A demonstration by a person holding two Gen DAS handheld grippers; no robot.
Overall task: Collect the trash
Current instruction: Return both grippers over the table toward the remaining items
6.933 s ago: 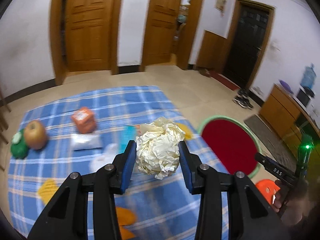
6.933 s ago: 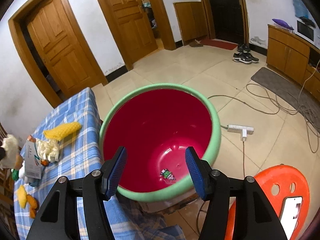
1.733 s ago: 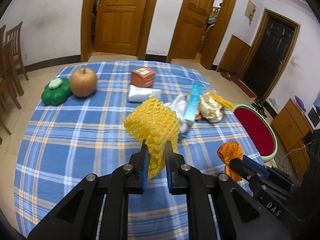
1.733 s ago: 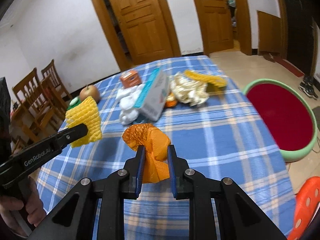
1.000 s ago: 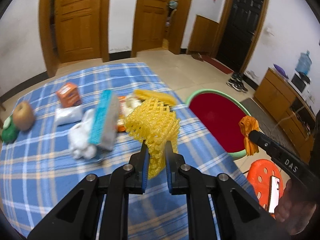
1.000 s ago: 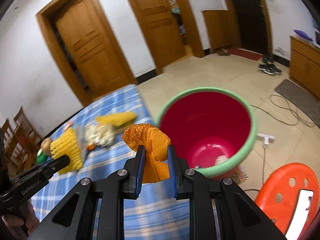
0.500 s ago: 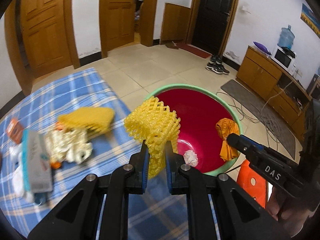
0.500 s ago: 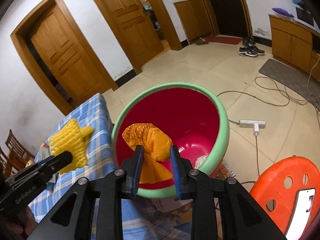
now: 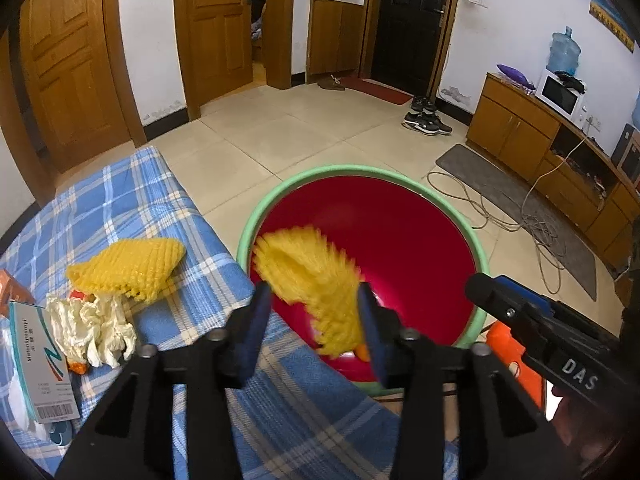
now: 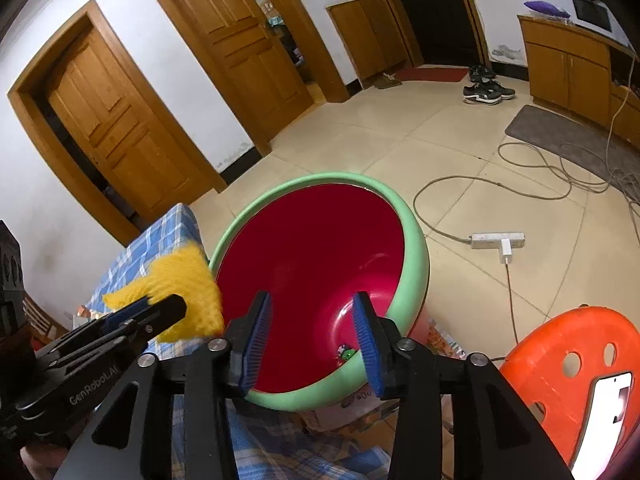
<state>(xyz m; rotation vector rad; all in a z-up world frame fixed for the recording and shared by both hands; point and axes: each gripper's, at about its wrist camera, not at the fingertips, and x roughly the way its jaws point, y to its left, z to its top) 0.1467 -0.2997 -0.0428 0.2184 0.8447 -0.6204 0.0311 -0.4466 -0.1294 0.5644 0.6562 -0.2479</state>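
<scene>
A red bin with a green rim (image 9: 288, 188) (image 10: 416, 240) stands on the floor beside the blue checked table (image 9: 132, 200). My left gripper (image 9: 314, 330) is open over the bin's near edge. A yellow foam net (image 9: 316, 280) is blurred between and just beyond its fingers, loose, over the bin; it also shows in the right wrist view (image 10: 180, 284). My right gripper (image 10: 312, 340) is open and empty above the bin. Small scraps (image 10: 346, 354) lie at the bin's bottom.
On the table lie a second yellow foam net (image 9: 128, 264), crumpled paper (image 9: 92, 320) and a white-teal box (image 9: 40, 360). An orange stool (image 10: 568, 376) with a phone stands right of the bin. Cables and a power strip (image 10: 496, 240) lie on the floor.
Both grippers have opened. The orange scrap has left my right gripper. The yellow foam net is released from my left gripper and dropping towards the bin.
</scene>
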